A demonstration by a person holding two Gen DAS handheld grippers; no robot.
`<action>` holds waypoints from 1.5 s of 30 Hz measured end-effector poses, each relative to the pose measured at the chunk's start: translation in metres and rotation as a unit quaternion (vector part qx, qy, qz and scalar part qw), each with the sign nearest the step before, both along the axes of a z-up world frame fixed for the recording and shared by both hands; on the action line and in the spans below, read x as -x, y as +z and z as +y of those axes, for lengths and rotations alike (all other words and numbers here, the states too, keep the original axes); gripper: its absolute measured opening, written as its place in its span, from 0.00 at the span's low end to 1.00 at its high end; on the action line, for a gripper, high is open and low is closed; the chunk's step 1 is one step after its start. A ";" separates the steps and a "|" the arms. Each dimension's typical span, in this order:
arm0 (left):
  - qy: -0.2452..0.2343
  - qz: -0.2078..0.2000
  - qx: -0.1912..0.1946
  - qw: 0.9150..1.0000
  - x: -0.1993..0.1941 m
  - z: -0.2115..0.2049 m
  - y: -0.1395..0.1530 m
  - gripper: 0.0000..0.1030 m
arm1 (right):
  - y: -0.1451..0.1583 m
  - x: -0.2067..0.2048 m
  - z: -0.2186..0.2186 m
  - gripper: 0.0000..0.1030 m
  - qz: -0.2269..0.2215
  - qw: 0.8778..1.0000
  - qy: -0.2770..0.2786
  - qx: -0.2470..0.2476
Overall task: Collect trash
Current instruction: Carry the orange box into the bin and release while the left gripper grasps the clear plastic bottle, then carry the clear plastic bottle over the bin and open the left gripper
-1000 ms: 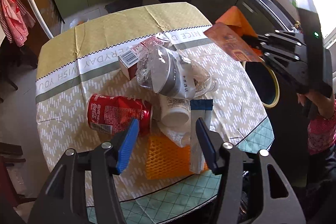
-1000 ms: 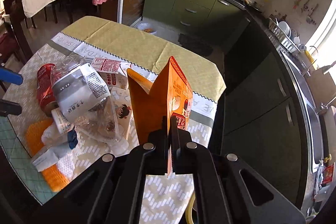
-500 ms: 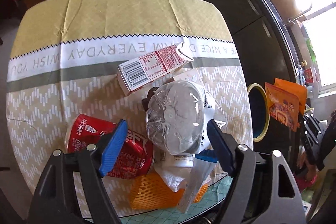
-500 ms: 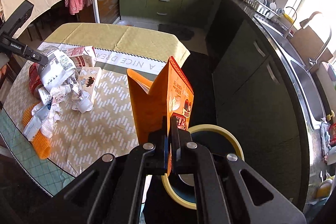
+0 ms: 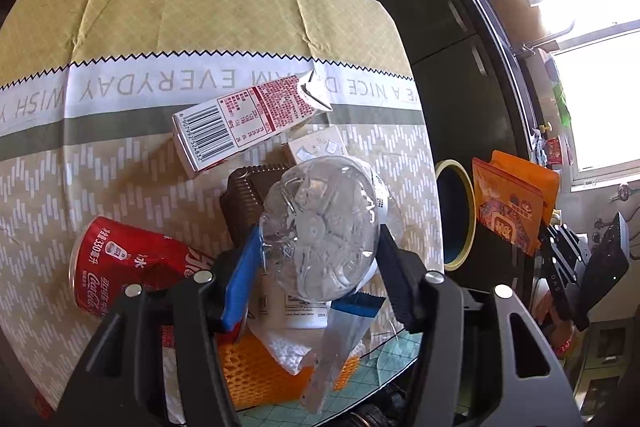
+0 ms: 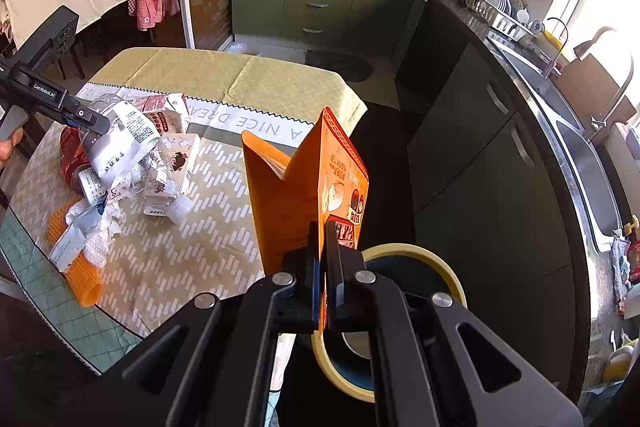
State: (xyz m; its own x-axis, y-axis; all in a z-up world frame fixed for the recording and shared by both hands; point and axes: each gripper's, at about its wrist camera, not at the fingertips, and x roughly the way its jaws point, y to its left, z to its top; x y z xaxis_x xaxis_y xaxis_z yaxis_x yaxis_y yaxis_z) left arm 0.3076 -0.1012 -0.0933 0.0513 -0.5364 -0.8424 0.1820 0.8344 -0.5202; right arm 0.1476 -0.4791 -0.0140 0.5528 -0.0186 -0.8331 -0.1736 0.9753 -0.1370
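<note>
a: where's the left gripper (image 5: 316, 251)?

b: down over the trash pile on the table (image 5: 200, 27), at the crushed clear bottle (image 5: 320, 223). its jaws have just been closing and the pads now sit against the bottle's sides, bottle between them.

a: and the right gripper (image 6: 322, 263)?

b: clamped tight on the lower edge of an orange pouch (image 6: 308, 183), which stands upright above the yellow-rimmed bin (image 6: 400, 307) just off the table edge.

a: what else is in the pile?

b: a red can (image 5: 124, 263) lying left of the bottle, a carton (image 5: 248, 119) lying behind it, a dark tray (image 5: 248, 195) partly under it, and orange foam net (image 5: 260, 367) with white tissue (image 5: 288, 351) at the near edge.
</note>
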 end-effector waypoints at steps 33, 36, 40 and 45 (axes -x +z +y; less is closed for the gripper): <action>-0.130 -0.111 0.009 0.985 0.068 -0.100 0.103 0.52 | -0.098 0.037 -0.170 0.22 0.073 0.979 -0.190 -0.013; -0.161 -0.113 0.003 0.980 0.071 -0.137 0.100 0.52 | -0.077 0.058 -0.176 0.22 0.048 0.980 -0.194 -0.025; -0.204 -0.109 -0.005 0.973 0.075 -0.195 0.089 0.52 | -0.065 0.083 -0.184 0.22 0.036 0.978 -0.204 -0.032; -0.243 -0.112 -0.034 0.963 0.075 -0.265 0.068 0.52 | -0.066 0.111 -0.198 0.22 0.040 0.974 -0.221 -0.039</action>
